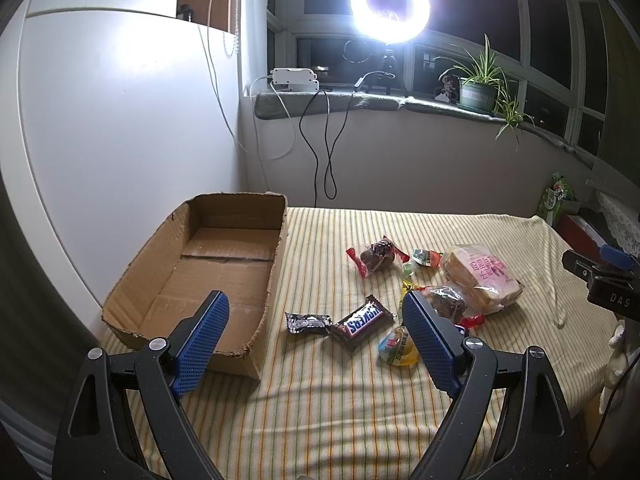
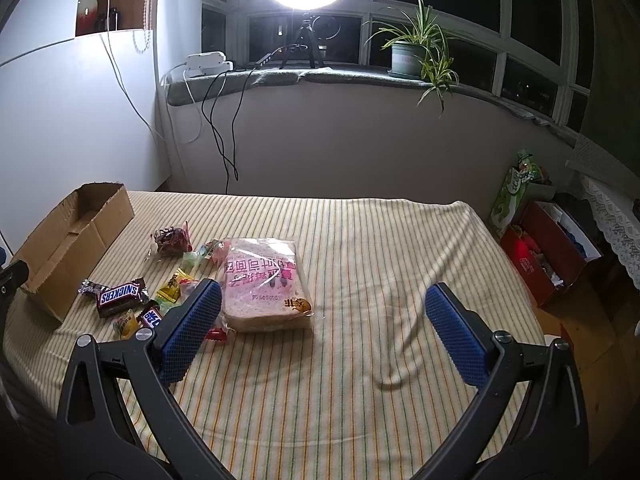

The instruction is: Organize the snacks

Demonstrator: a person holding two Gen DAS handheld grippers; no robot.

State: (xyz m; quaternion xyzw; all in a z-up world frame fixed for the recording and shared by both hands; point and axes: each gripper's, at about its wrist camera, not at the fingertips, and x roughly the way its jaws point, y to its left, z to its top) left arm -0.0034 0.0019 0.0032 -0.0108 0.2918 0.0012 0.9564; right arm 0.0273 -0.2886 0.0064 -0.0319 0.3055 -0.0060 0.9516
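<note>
Both tools held wide apart and empty: left gripper (image 1: 316, 336) above the near end of the snack pile, right gripper (image 2: 322, 328) over bare cloth just right of the bagged bread (image 2: 266, 284)

Snacks scattered in a loose cluster on the striped cloth (image 2: 360, 240), beside the empty cardboard box (image 1: 192, 276) at the left edge. Snickers bar (image 1: 362, 320) and small dark foil packet (image 1: 307, 322) nearest the box; clear-wrapped brown cake (image 1: 376, 256) and green candy (image 1: 426, 258) further back; small yellow packet (image 1: 398, 346) close to the left tool's right finger

Probably all light. Bar fairly stiff, slick wrapper, best pinched across its narrow width at mid-length. Bread soft and bulky, likely to crush; better taken gently across the short side, or by the loose bag end. Cake wrappers crinkly, likely to slip, contents squashable

Cloth soft and wrinkled, apt to bunch under a low finger. Corner of a room, white wall at left, ring light (image 1: 390, 2) and potted plant (image 1: 478, 88) on the windowsill, dark outside, cables hanging below
</note>
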